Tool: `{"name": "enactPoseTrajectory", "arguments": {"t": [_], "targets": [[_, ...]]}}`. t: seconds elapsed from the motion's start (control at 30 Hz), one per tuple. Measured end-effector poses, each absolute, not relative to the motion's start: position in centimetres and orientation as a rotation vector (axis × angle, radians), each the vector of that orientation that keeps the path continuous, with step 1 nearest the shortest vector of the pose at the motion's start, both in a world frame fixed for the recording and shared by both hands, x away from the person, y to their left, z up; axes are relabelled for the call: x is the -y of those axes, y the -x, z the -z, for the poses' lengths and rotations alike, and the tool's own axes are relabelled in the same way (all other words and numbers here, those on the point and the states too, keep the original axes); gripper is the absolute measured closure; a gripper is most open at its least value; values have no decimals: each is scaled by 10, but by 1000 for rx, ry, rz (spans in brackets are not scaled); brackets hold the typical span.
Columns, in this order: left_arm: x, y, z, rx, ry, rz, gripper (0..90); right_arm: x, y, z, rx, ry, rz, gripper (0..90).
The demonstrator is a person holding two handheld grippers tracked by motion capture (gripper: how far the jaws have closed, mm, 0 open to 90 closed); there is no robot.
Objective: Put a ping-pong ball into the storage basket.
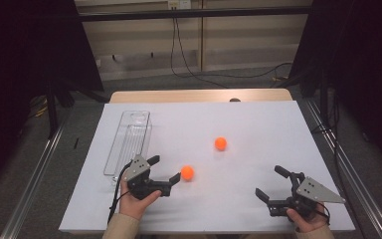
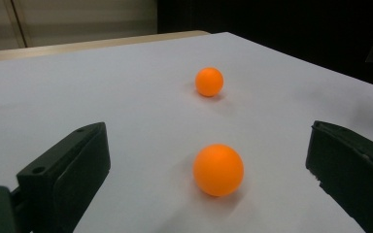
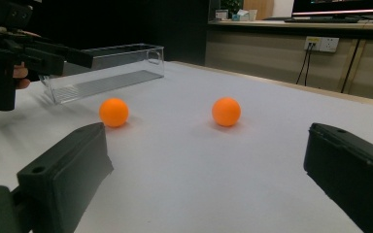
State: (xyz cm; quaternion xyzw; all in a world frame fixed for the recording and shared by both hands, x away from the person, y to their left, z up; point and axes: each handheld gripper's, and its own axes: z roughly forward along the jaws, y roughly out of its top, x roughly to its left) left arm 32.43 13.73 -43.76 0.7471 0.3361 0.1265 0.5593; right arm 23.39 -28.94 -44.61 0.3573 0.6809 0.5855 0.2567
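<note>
Left gripper low over the white table, jaws spread wide, nothing between them yet. Near orange ball sits just off its front jaw tip in the high view; can't tell if they touch. In the left gripper view that ball lies on the sheet between the two jaws, closer to the cam than the far orange ball, which sits further up the table, well apart.

Right gripper at the near right corner, jaws also wide apart, holding nothing, well away from both balls. Its own view has both balls side by side ahead, w/ the left gripper coming in at top left.

Around: clear plastic tray lies lengthwise at the left, just behind the left gripper; nothing visible inside. Open sheet between the balls and each gripper, no obstacle.

Hard to see: tray's near end tucked behind the left gripper's grey plate. Forearms cut off at the bottom edge. Background beyond the table mostly dark.
</note>
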Motion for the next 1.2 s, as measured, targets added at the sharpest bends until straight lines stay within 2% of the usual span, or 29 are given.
{"name": "enactPoseTrajectory", "arguments": {"t": [1.2], "targets": [[-123, -328, 445, -801, -1854, -265, 23, 289, -234, 446, -1855, -959, -1587, 18]]}}
